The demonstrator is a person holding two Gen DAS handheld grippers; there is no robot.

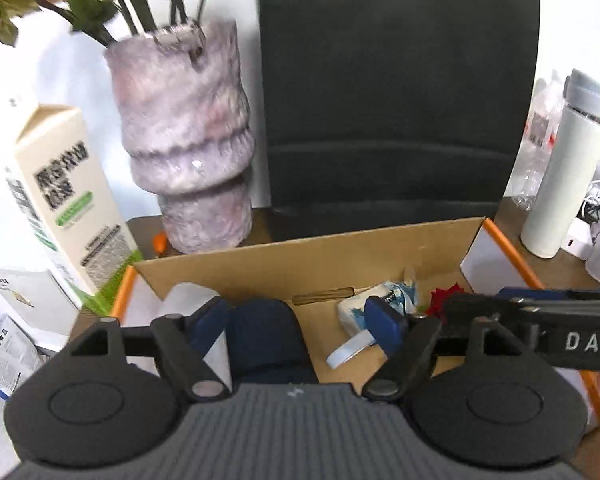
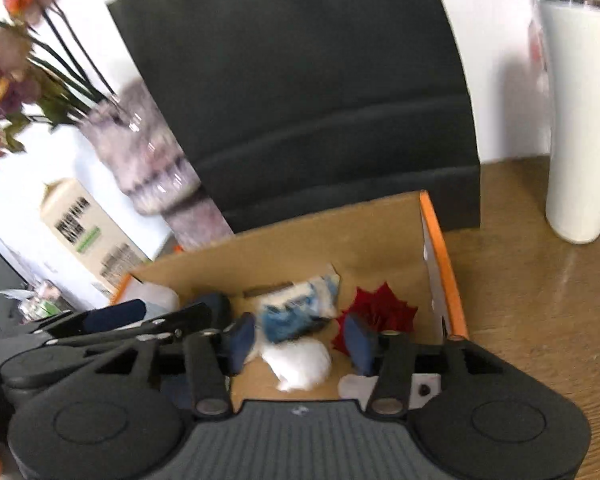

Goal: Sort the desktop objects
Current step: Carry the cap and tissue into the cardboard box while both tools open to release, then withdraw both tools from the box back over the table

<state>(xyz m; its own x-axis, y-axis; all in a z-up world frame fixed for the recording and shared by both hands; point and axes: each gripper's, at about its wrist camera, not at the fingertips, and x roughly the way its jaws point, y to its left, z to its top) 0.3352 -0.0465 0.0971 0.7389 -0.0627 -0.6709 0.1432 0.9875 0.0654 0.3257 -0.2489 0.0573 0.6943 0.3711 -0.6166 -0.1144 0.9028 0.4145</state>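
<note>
Hovering side by side over an orange-edged cardboard box [image 1: 340, 256], both grippers stand with jaws spread wide and nothing between them. Below the left gripper [image 1: 300, 324] lie a dark blue object [image 1: 264, 336], a white roll [image 1: 348, 352] and a blue-and-white packet [image 1: 392, 294]. Under the right gripper [image 2: 300, 342] sit a crumpled white wad [image 2: 300, 364] and a red paper flower [image 2: 384, 310]. A mottled vase [image 1: 188, 140], a carton [image 1: 60, 196] and a white bottle [image 1: 564, 172] flank the box on the wooden desk [image 2: 532, 300].

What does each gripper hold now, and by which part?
Nothing. The left gripper and the right gripper are both open above the cardboard box.
</note>
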